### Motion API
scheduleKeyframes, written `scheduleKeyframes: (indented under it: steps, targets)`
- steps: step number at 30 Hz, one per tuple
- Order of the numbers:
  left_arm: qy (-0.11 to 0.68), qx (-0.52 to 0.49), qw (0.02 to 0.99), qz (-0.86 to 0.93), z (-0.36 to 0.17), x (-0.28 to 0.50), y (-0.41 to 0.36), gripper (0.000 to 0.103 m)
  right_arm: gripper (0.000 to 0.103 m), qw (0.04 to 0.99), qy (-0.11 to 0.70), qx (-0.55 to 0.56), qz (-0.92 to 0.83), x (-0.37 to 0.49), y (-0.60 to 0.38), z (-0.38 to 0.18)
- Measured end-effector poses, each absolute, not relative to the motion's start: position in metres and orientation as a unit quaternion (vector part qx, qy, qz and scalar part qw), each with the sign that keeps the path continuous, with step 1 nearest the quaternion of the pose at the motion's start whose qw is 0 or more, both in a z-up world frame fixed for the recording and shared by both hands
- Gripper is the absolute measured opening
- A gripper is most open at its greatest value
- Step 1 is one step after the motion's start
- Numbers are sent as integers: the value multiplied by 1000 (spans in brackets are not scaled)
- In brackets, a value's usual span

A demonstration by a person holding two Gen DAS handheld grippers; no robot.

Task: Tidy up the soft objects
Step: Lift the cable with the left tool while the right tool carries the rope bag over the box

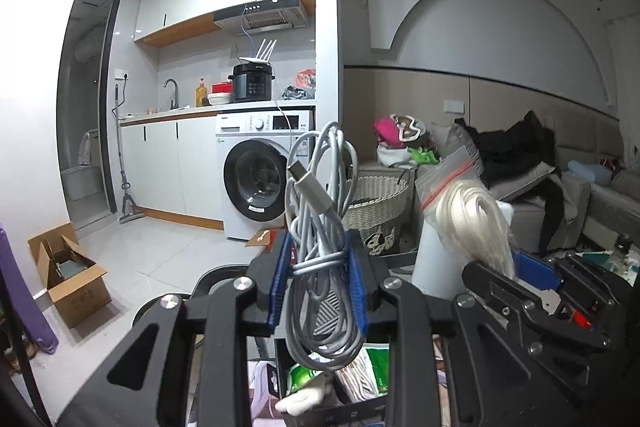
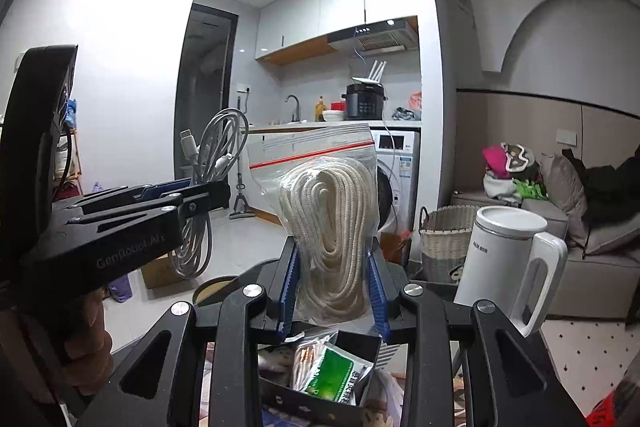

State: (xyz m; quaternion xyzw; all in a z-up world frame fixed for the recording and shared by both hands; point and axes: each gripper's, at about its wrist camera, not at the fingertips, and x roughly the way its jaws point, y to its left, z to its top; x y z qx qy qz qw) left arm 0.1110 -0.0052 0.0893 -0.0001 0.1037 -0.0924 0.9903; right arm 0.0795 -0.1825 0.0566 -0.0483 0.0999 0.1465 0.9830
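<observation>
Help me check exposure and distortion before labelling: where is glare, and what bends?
Left wrist view: the wall at upper left is blown out, the cable bundle in the left tongs is sharp. Right wrist view: ceiling glare up top, the bagged rope is sharp, walls bow outward.

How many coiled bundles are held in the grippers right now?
2. The grey cable bundle is clamped in the left gripper; the bagged white rope is clamped in the right gripper. The box below may hide more.
</observation>
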Motion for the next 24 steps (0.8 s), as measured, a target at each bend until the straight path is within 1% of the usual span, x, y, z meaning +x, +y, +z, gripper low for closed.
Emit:
scheduleKeyframes:
  steps: [6,15,24]
  targets:
    - [118,-3,990,-77,87,125,-6,25,31,985,108,-24,134,95,-183,55]
    - [135,-4,989,-68,72,137,2,25,31,983,116,-27,139,107,-181,53]
    - [132,-8,989,-68,72,135,3,25,31,982,126,-23,139,116,-182,48]
